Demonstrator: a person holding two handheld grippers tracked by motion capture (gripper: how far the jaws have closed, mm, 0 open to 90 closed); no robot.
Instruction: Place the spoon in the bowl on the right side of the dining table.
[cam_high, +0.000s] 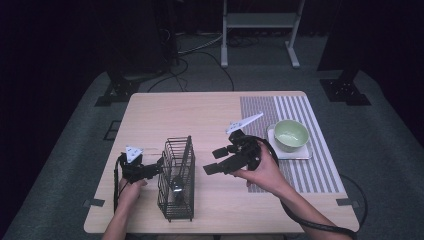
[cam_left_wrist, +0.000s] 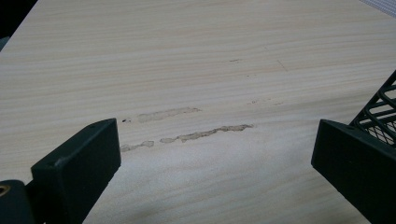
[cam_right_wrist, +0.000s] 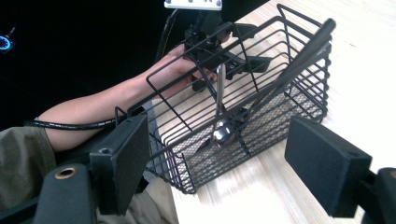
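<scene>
A black wire basket (cam_high: 177, 200) stands on the wooden table (cam_high: 210, 110), front and centre. Inside it a metal spoon (cam_right_wrist: 223, 133) leans bowl-down, and a long dark-handled utensil (cam_right_wrist: 299, 56) rests slanted against the rim. My left gripper (cam_high: 156, 167) is open right at the basket's left side; in its own view the jaws (cam_left_wrist: 217, 140) gape wide over bare wood, with a basket corner (cam_left_wrist: 380, 109) beside the right jaw. My right gripper (cam_high: 214, 161) hovers open just right of the basket, its jaws (cam_right_wrist: 217, 140) framing the basket (cam_right_wrist: 261, 121) with nothing between them.
A pale green bowl (cam_high: 291, 134) sits on a white square coaster (cam_high: 305, 153) atop a grey striped mat (cam_high: 300, 107) at the right. Smeared residue marks (cam_left_wrist: 187, 133) streak the wood. A metal stand (cam_high: 260, 22) is on the floor beyond the table.
</scene>
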